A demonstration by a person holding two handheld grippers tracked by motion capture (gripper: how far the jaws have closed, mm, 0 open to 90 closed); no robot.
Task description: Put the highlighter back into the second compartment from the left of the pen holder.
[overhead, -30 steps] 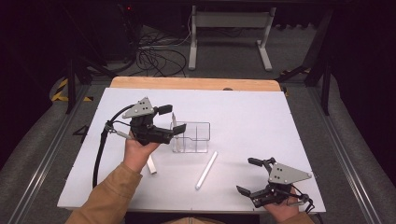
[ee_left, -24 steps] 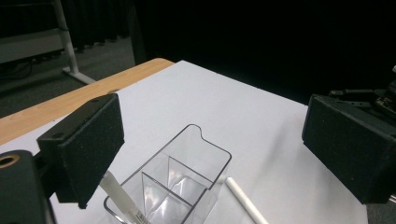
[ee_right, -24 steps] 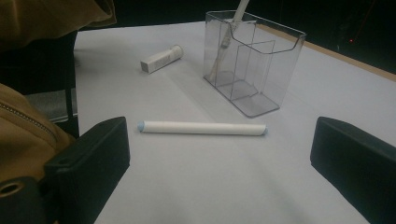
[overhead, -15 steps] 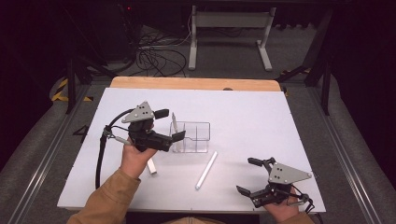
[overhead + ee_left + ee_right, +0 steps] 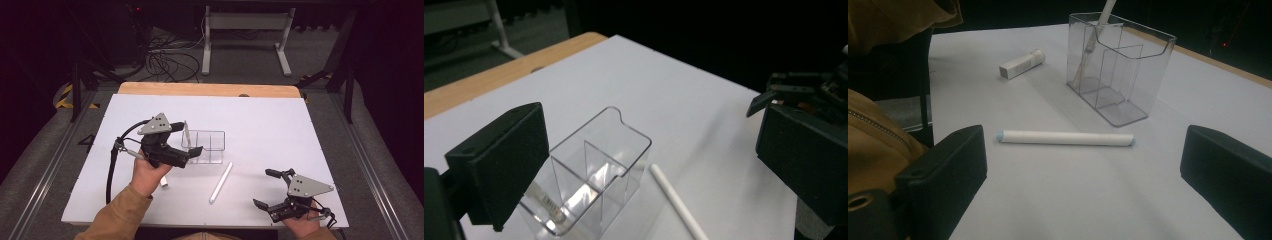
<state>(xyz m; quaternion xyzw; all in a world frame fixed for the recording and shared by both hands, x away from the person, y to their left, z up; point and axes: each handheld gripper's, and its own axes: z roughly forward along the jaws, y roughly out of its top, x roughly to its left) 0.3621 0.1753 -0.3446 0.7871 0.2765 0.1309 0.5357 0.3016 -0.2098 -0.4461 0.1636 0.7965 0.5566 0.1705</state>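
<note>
Right gripper, nearest the person: its two black jaws are spread wide with nothing between them, and it is held low over the white table top. Just ahead of those jaws a long white stick with pale blue ends is seen lying flat and crosswise, free on all sides. Beyond the stick, a clear plastic organiser box with inner dividers is set upright; a slim white stick is leaned inside its far compartment. To the box's side, a short white capped tube is left lying on the table.

Left gripper: its jaws have just been opening and are now parted wide, empty, with the box directly ahead and slightly below them.

Step in hand, as judged: the lying stick is to be collected next. It is best approached squarely, the jaws closed on its middle so that it is lifted level, then tipped upright over an open compartment and released without the box being nudged.
</note>
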